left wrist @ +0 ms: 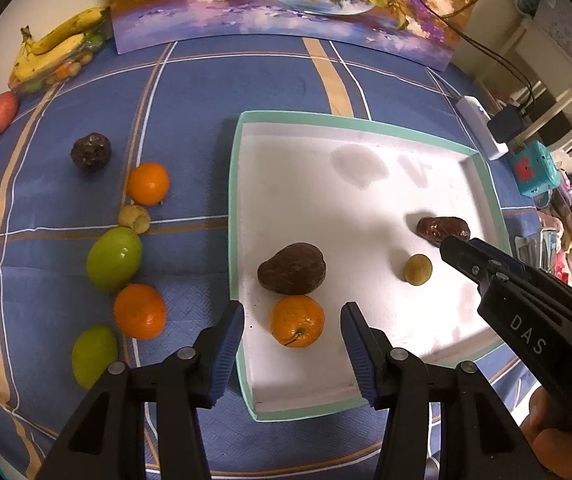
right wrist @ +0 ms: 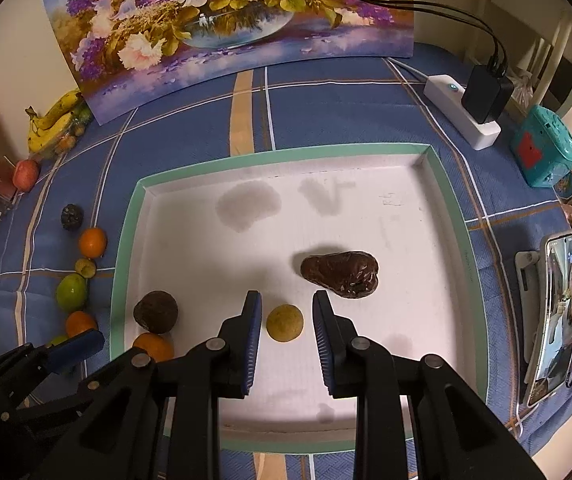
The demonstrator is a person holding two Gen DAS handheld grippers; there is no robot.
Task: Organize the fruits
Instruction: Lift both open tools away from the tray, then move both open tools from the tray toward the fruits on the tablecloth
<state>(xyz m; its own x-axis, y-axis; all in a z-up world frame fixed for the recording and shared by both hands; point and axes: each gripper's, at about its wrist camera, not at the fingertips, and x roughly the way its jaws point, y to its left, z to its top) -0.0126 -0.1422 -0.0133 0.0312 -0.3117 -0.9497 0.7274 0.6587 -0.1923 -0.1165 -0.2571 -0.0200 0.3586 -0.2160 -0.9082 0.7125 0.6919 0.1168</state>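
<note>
A white tray with a green rim (left wrist: 242, 184) (right wrist: 126, 216) holds an orange (left wrist: 297, 321) (right wrist: 154, 346), a dark brown avocado (left wrist: 291, 269) (right wrist: 155, 311), a small yellow-brown fruit (left wrist: 417, 269) (right wrist: 284, 322) and a dark shiny fruit (left wrist: 441, 227) (right wrist: 341, 273). My left gripper (left wrist: 291, 322) is open, its fingers either side of the orange. My right gripper (right wrist: 287, 308) is open around the small yellow-brown fruit, without touching it. Left of the tray lie two oranges (left wrist: 148, 183) (left wrist: 140, 311), two green fruits (left wrist: 114, 258) (left wrist: 94, 356), a small pale fruit (left wrist: 134, 219) and a dark round fruit (left wrist: 91, 151).
Bananas (left wrist: 60, 42) and a red fruit (left wrist: 0, 112) lie at the far left corner. A flower painting (right wrist: 226, 20) stands at the back. A power strip with a charger (right wrist: 465, 110), a teal box (right wrist: 545, 152) and a phone (right wrist: 557, 312) sit on the right.
</note>
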